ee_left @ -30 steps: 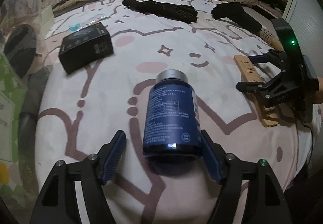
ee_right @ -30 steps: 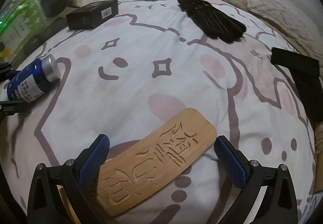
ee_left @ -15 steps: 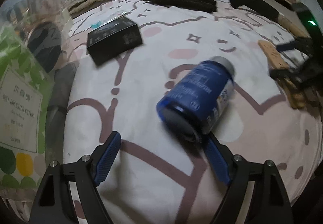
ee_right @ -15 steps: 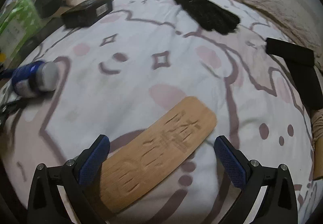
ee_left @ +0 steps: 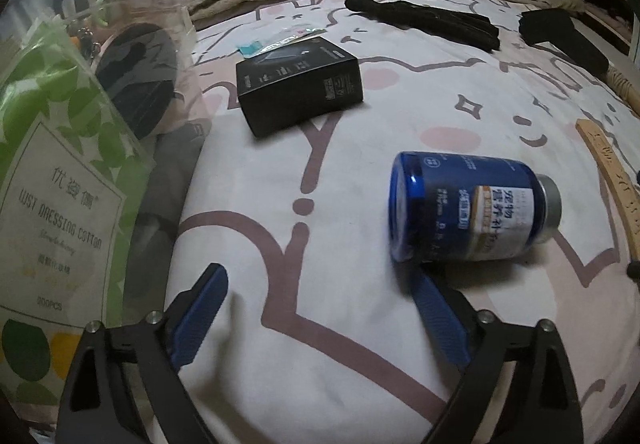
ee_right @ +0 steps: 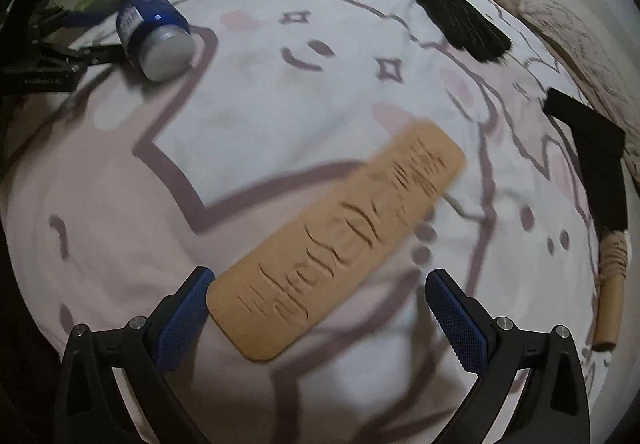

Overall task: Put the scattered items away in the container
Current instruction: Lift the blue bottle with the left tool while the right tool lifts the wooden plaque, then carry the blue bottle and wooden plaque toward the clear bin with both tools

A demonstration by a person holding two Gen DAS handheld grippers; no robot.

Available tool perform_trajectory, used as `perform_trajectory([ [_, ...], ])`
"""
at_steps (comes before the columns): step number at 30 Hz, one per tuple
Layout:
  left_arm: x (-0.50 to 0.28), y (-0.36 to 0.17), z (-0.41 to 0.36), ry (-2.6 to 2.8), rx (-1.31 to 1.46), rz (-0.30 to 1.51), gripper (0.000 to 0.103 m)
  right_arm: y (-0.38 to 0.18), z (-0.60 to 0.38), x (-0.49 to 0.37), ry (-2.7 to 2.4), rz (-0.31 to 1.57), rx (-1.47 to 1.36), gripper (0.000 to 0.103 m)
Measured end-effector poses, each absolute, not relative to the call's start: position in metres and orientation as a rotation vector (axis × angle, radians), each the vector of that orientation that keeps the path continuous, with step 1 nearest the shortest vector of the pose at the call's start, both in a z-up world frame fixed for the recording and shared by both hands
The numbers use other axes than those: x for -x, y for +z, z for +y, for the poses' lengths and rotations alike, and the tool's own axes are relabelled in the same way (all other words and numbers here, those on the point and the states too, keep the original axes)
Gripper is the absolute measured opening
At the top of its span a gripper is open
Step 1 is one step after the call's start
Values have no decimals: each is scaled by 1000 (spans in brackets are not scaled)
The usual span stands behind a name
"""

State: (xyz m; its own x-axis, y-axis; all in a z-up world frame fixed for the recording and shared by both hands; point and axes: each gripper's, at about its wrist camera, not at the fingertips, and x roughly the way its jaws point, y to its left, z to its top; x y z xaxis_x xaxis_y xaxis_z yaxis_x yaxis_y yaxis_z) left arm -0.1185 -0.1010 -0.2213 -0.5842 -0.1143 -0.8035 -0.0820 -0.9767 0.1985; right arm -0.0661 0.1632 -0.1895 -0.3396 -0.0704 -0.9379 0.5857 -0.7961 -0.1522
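The blue bottle (ee_left: 468,206) lies on its side on the bedsheet (ee_left: 360,344), just off the spread, empty left gripper (ee_left: 320,308), with a black box (ee_left: 298,86) beyond. The clear container (ee_left: 120,4) alongside holds a green pack (ee_left: 60,204) reading "DRESSING COTTON". The right gripper (ee_right: 320,308) gapes too, its left pad at the carved wooden plaque (ee_right: 340,240).

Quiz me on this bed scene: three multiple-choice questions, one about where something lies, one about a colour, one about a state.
1. Where does the wooden plaque lie?
A. in the clear bin
B. on the bedsheet, between the right tongs' fingers
C. on a pillow

2. What colour is the pill bottle?
A. red
B. green
C. blue

3. How is the bottle placed?
A. lying on its side
B. upright
C. gripped in the left tongs

Answers: B, the plaque rests on the sheet between the blue pads; C, its body is dark blue; A, its silver cap points sideways, the tongs open.
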Motion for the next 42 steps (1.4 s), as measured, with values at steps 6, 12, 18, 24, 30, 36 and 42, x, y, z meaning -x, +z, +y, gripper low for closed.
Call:
perform_trajectory([
  [6, 115, -223, -101, -2831, -1433, -292, 96, -194, 202, 67, -2202, 543, -1565, 103],
  [12, 106, -220, -85, -2938, -1493, -263, 96, -197, 229, 61, -2247, 403, -1552, 103],
  [18, 103, -218, -53, -2998, -1518, -283, 96, -201, 233, 52, -2316, 370, -1452, 103],
  [24, 108, -217, -35, -3001, -1483, -296, 103, -200, 235, 46, -2349, 343, -1391, 103],
  [30, 119, -221, -35, -2959, -1492, -237, 103, -198, 237, 42, -2367, 333, -1352, 103],
  [36, 124, -227, -45, -2914, -1522, -107, 103, -192, 237, 48, -2303, 348, -1406, 103],
  [42, 126, -233, -45, -2891, -1575, -127, 103, -183, 218, 53, -2278, 385, -1383, 103],
])
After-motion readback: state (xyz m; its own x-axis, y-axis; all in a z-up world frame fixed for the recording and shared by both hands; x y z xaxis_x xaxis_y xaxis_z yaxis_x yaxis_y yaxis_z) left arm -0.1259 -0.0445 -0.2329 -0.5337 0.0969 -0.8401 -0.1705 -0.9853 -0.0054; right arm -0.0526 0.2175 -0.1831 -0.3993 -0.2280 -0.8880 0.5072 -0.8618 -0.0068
